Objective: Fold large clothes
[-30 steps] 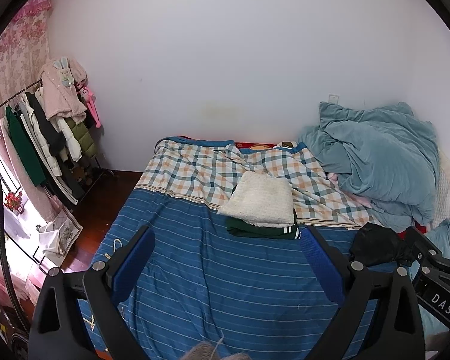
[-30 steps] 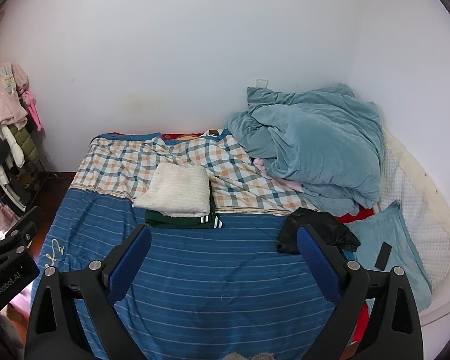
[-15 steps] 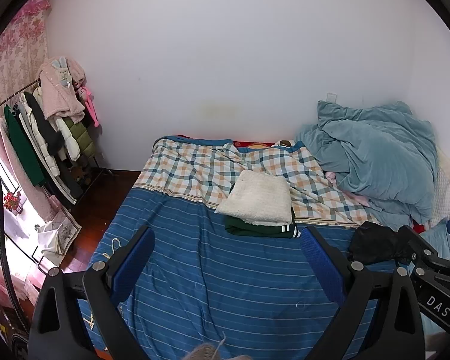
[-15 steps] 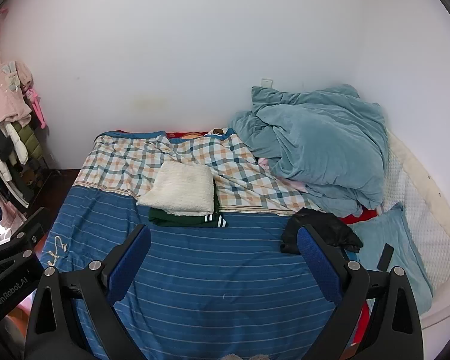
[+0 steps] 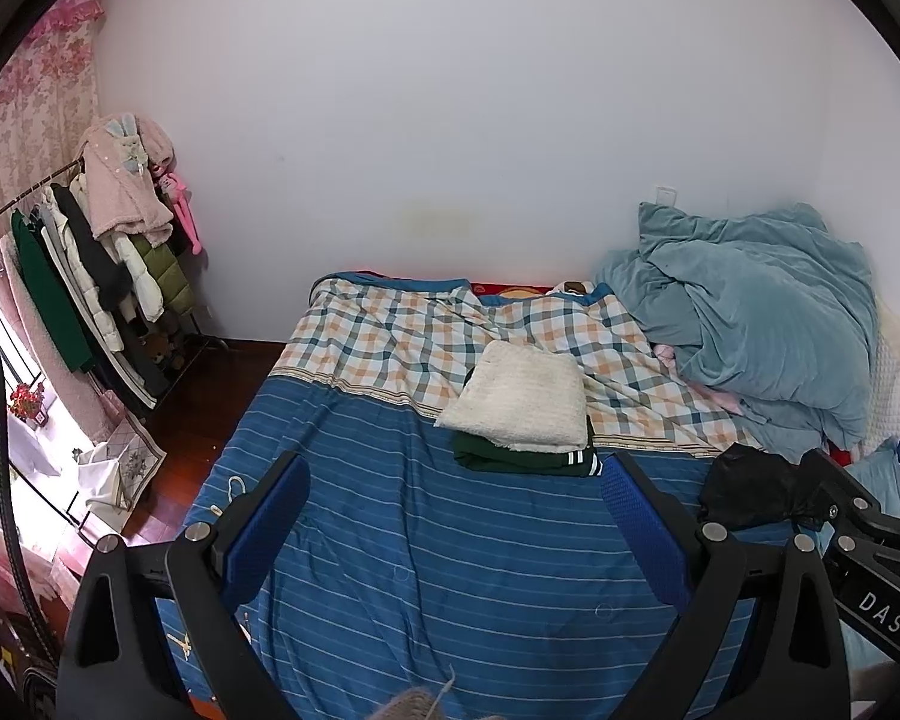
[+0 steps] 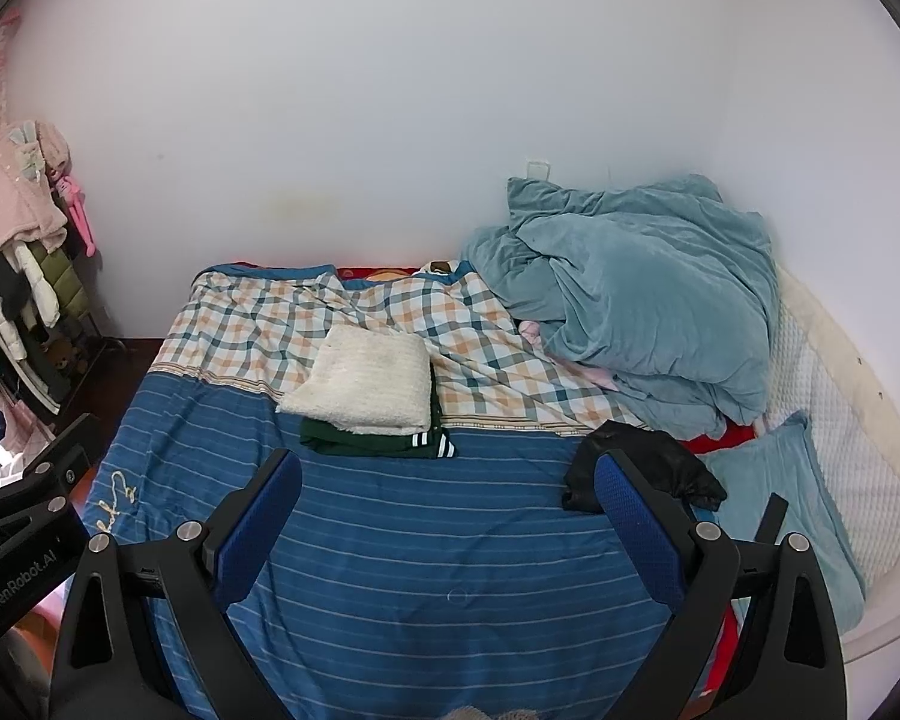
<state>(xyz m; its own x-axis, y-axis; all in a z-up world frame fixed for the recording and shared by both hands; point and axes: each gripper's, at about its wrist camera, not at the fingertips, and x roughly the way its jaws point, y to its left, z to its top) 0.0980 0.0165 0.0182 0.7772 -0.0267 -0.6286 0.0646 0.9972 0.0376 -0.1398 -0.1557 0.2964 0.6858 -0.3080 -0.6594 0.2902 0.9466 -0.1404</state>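
A crumpled black garment (image 6: 648, 468) lies on the blue striped bed (image 6: 450, 540), at the right side; it also shows in the left wrist view (image 5: 750, 492). A folded cream garment (image 6: 366, 378) lies on a folded dark green one (image 6: 378, 444) mid-bed; the stack shows in the left wrist view too (image 5: 522, 402). My left gripper (image 5: 456, 516) and right gripper (image 6: 447, 516) are open and empty, held above the near part of the bed. The right gripper's right finger overlaps the black garment in the right wrist view.
A heap of teal duvet (image 6: 642, 294) fills the back right corner, with a teal pillow (image 6: 774, 492) in front of it. A checked sheet (image 6: 306, 312) covers the far half of the bed. A clothes rack (image 5: 90, 276) stands by the left wall.
Both views have shifted slightly, the scene sliding a little left and up. Both grippers stay open and nothing on the bed has moved.
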